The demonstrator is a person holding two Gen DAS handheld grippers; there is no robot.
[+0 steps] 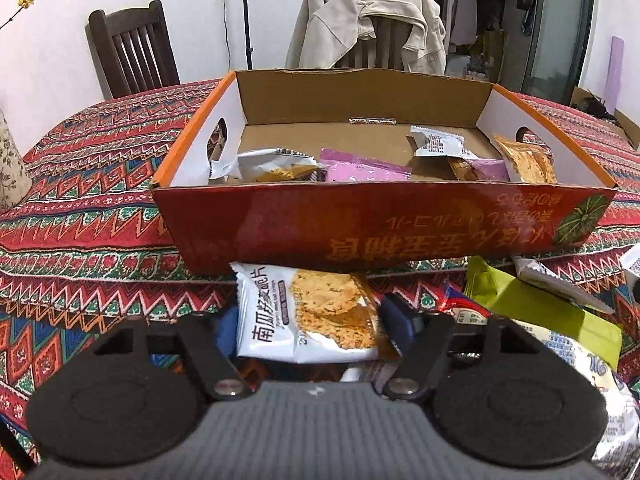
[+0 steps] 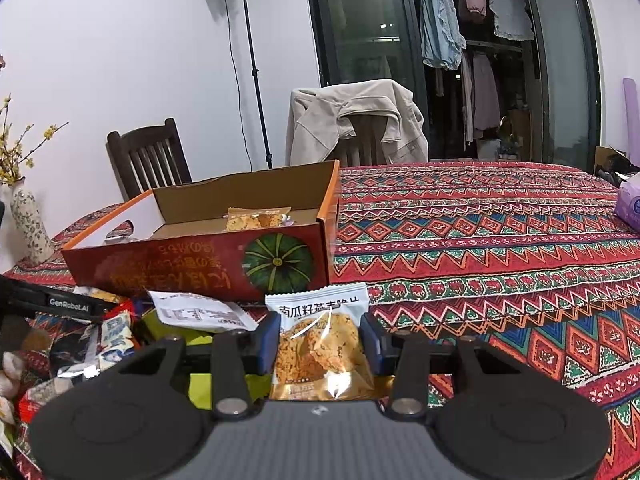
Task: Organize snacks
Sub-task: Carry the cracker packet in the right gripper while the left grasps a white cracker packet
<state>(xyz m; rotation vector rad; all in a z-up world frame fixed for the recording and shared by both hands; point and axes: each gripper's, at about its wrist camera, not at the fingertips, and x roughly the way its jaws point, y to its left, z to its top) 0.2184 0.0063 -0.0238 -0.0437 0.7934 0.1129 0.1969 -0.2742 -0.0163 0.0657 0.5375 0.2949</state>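
We've got 2 crisp packets gripped at the near edge of the patterned tablecloth (image 2: 500,240).
L gripper (image 1: 308,316) clamps 1 packet (image 1: 312,312), R gripper (image 2: 322,344) clamps another packet (image 2: 320,348); snack box (image 1: 360,216) sits just beyond w/ wrappers inside, 2 chairs & a light stand (image 2: 250,60) behind.

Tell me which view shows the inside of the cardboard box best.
The left wrist view: it looks down into the cardboard box, showing its floor and several snack packets. The right wrist view sees it low and side-on, mostly the red front wall, with one packet visible.
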